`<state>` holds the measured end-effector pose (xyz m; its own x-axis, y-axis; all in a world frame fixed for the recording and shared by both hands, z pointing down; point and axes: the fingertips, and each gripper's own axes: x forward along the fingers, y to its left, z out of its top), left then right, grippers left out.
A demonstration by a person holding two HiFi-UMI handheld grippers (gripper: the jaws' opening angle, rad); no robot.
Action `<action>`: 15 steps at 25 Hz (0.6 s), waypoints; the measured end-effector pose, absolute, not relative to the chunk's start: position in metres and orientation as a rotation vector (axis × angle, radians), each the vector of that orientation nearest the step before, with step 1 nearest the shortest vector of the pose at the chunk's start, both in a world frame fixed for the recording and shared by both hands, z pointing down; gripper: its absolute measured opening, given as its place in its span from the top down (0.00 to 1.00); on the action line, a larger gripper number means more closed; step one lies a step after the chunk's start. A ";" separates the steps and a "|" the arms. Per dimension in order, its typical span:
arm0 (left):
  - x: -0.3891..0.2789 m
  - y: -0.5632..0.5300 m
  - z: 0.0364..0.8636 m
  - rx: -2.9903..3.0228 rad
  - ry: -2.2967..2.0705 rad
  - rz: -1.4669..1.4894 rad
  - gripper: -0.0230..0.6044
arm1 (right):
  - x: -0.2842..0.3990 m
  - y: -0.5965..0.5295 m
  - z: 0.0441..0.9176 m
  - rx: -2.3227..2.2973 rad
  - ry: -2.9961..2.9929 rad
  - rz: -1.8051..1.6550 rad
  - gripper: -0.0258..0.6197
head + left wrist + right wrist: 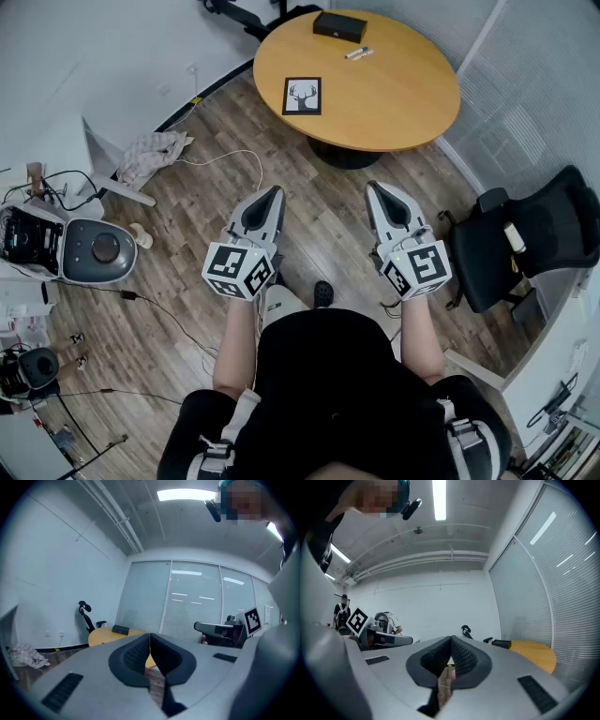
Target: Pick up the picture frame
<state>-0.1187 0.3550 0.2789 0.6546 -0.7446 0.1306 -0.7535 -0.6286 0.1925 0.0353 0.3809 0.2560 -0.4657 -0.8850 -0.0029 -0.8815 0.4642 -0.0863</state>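
The picture frame (302, 96), black-edged with a deer drawing on white, lies flat on the round wooden table (412, 103) near its front left rim. My left gripper (273, 192) and right gripper (371, 187) are held side by side over the wood floor, well short of the table, both shut with nothing between the jaws. In the left gripper view the left gripper (149, 635) has its jaws meeting, with the table (105, 634) beyond. In the right gripper view the right gripper (451, 638) is shut too, and the table (534, 653) lies to its right.
A black box (339, 26) and a small marker (357, 53) lie at the table's far side. A black office chair (534, 239) stands at the right. A grey device (92, 249), cables and a cloth (150, 155) lie on the floor at the left.
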 end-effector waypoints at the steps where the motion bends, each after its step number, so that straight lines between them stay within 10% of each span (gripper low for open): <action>1: -0.116 0.359 0.280 2.636 -1.209 0.053 0.92 | 0.038 0.384 0.257 -1.604 2.650 -0.112 0.94; 15: -0.092 0.367 0.299 2.613 -1.192 0.103 0.92 | 0.061 0.404 0.273 -1.565 2.618 -0.194 0.93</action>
<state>-0.0921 0.3674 0.2991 0.6596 -0.7311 0.1742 -0.7502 -0.6264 0.2116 0.0608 0.4038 0.2726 -0.4729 -0.8811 -0.0083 -0.8702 0.4685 -0.1526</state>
